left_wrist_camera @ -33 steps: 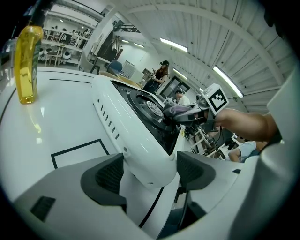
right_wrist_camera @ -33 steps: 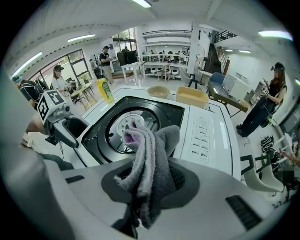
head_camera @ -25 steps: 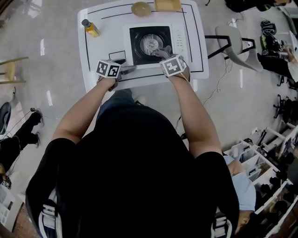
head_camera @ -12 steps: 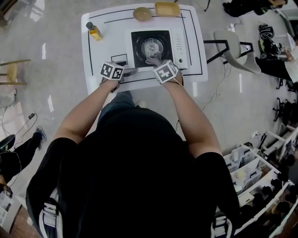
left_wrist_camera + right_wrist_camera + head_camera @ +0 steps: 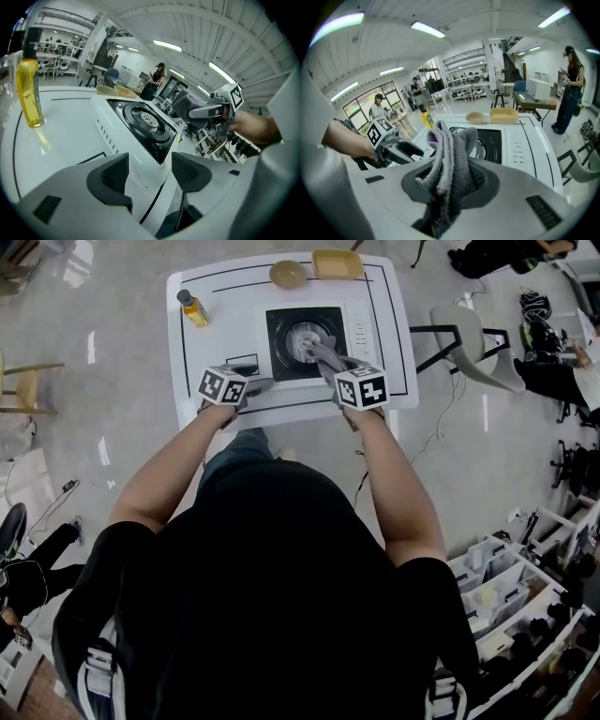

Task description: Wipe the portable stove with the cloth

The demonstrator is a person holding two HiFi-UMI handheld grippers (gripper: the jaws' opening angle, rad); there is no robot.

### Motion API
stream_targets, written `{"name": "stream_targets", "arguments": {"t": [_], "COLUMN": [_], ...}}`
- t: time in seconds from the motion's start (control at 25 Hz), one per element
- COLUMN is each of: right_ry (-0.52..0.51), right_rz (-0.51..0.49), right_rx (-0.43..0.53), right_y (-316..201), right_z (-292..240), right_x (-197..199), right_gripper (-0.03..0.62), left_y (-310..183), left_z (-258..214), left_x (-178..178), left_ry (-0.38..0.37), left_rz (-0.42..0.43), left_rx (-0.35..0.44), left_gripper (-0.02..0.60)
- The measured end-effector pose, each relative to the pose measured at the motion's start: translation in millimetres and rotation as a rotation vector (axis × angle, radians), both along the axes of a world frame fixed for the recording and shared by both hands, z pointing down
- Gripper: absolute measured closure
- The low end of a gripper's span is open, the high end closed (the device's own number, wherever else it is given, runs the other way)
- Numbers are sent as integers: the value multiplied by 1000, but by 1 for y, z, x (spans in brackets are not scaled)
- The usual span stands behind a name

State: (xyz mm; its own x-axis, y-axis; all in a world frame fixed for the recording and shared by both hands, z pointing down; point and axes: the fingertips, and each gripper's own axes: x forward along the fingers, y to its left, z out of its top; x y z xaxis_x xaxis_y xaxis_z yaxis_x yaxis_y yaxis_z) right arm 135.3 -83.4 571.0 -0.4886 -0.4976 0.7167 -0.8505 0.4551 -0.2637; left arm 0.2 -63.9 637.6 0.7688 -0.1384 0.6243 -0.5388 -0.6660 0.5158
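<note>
Clenching the bunched cloth point(image 5: 321, 351) in the right tongs point(image 5: 328, 360), over the stove point(image 5: 281, 338), upper centre of the frame. Closing the left tongs point(image 5: 255, 385) by the stove's lower left corner, pads gripping nothing. Sharing the worktop point(image 5: 216, 343) with a bottle point(image 5: 194, 307) at upper left and a bowl point(image 5: 287, 274) and tray point(image 5: 337, 263) along the top edge.
</note>
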Motion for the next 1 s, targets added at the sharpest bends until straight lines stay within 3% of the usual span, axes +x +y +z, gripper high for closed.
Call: {"name": "stream_targets", "arguments": {"t": [0.24,0.48,0.84,1.0], "right_ry": [-171,-300,-319,-309], "right_rz": [113,159,193,217], "right_rx": [92,181,292,337], "right_y": [-7,2,22,34], "right_z": [-60,-115,-161,-176], "right_x": [29,46,67,80], "right_gripper": [484,482,482,482], "left_y": [-18,-35,-38,-26], "left_z": [-50,-113,-184,-199], "left_x": [-11,-19,-20,-19], "left_ry": [102,183,235,232], "left_rz": [-46,-73,-63,-69], "left_rx": [81,172,343,374], "left_gripper": [291,307,342,342]}}
